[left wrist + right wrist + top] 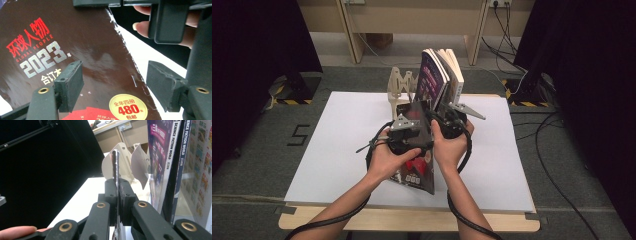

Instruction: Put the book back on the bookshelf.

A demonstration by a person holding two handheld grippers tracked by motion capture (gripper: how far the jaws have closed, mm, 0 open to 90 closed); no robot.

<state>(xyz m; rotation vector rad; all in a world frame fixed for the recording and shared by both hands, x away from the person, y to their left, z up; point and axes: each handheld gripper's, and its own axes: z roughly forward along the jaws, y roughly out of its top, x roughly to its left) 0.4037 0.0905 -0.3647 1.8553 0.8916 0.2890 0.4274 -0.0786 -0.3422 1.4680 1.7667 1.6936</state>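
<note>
A dark magazine (417, 150) stood tilted on edge near the middle of a white table (337, 145), held between a person's two hands. The right gripper (117, 195) was clamped shut on the magazine's edge, its pads pressed flat against both faces of the thin sheaf. The left gripper (113, 86) faced the glossy brown cover with its jaws spread apart, one pad over the cover and the other out past its edge above the table, neither pressing on it.

The left gripper view gave the cover (75, 55) at close range: red and silver lettering with the year 2023, a round yellow sticker near the bottom, and the other gripper with a fingertip (140, 26) at the top. The right gripper view looked along the magazine's edge (115, 167), a thin line rising from the pads, with a pale wooden rack (125, 162) behind it and upright books (165, 165) just to the right. The high view took in both forearms coming in from the bottom, the left hand (389, 160) and right hand (452, 147) close together, and the books (439, 77) standing in the rack (399, 85) at the table's far side.

The white surface lay on a wooden board over grey carpet. Black curtains hung at both sides, cables trailed on the floor at right, and light wooden furniture stood at the back.
</note>
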